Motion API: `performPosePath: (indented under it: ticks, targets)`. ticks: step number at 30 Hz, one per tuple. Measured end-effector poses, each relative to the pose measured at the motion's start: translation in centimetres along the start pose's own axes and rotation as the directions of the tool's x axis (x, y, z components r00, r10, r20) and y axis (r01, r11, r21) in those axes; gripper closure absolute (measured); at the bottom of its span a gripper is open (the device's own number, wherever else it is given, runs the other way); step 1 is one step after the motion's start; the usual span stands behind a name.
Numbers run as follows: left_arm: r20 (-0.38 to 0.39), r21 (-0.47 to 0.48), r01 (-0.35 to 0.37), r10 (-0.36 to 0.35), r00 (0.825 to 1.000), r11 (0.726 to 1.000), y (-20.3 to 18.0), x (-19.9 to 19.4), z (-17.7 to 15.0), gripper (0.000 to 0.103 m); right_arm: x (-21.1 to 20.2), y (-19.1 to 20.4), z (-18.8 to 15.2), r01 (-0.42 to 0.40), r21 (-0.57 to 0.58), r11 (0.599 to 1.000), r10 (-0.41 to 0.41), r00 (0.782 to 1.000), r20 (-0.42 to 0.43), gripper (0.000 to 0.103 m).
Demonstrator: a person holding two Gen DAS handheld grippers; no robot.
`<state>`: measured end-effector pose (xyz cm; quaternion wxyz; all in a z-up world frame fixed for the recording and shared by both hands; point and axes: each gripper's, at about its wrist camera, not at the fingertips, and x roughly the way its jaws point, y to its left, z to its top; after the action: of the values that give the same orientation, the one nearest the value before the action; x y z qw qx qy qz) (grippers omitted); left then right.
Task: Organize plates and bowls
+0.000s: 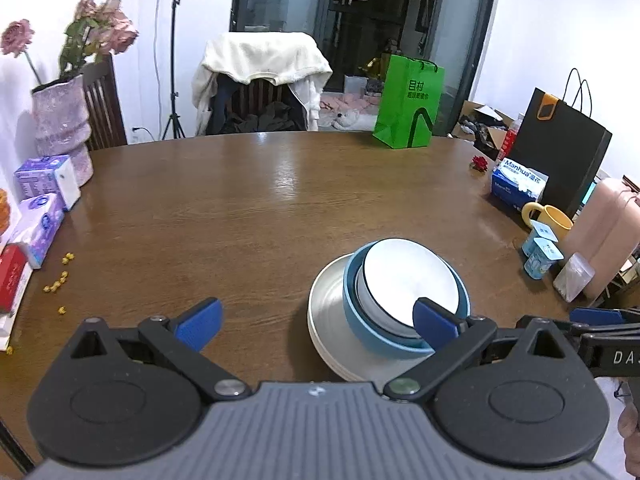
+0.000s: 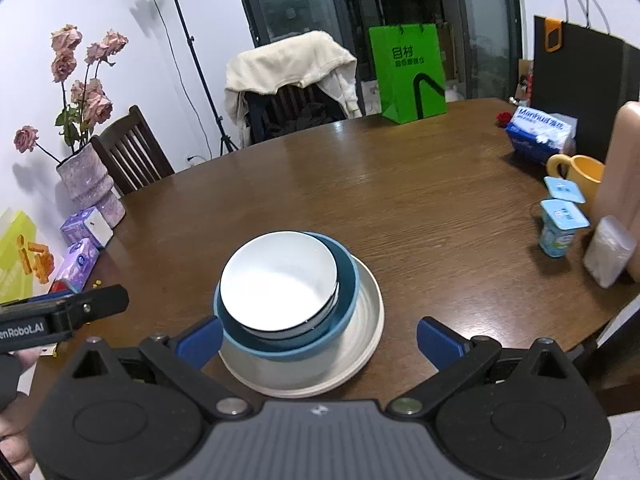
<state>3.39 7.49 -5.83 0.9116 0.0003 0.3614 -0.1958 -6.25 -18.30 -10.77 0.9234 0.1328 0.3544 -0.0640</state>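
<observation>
A white bowl [image 2: 278, 284] sits nested in a blue bowl [image 2: 344, 316], and both rest on a stack of cream plates [image 2: 360, 344] on the brown table [image 2: 420, 200]. In the left wrist view the same white bowl [image 1: 410, 280], blue bowl [image 1: 360, 320] and plates [image 1: 326, 308] lie ahead to the right. My left gripper [image 1: 318, 322] is open, its right fingertip in front of the bowls. My right gripper [image 2: 320, 338] is open and hangs over the near side of the stack, holding nothing. Each gripper shows at the edge of the other's view.
Along the right edge stand yogurt cups [image 2: 560, 220], a yellow mug [image 2: 582, 172], a tissue pack [image 2: 540, 132], a pink jug [image 2: 620, 168] and a black bag [image 1: 560, 148]. A green bag [image 1: 408, 104] stands at the far edge. A vase [image 1: 60, 128] and purple boxes [image 1: 44, 200] line the left.
</observation>
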Motion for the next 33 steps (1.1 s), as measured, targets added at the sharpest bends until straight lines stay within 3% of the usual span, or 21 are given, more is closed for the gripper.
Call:
performPosePath:
  ticks: [12, 16, 33]
  targets:
    - [0.060, -0.116, -0.096, 0.104, 0.993, 0.989, -3.5, -7.2, -4.2, 0.000, -5.4, -1.0, -2.3, -0.034, -0.149, 0.988, 0.040, 0.998, 0.038, 0.000]
    - [0.062, -0.111, -0.131, 0.138, 0.988, 0.985, -5.7, -9.8, -6.6, 0.000, -8.1, -2.4, -4.0, -0.059, -0.166, 0.984, 0.068, 0.997, 0.046, 0.000]
    - [0.106, -0.140, -0.166, 0.182, 0.978, 0.976, -11.0, -17.0, -13.1, 0.000, -16.6, -6.2, -10.2, -0.119, -0.214, 0.970, 0.142, 0.986, 0.093, 0.000]
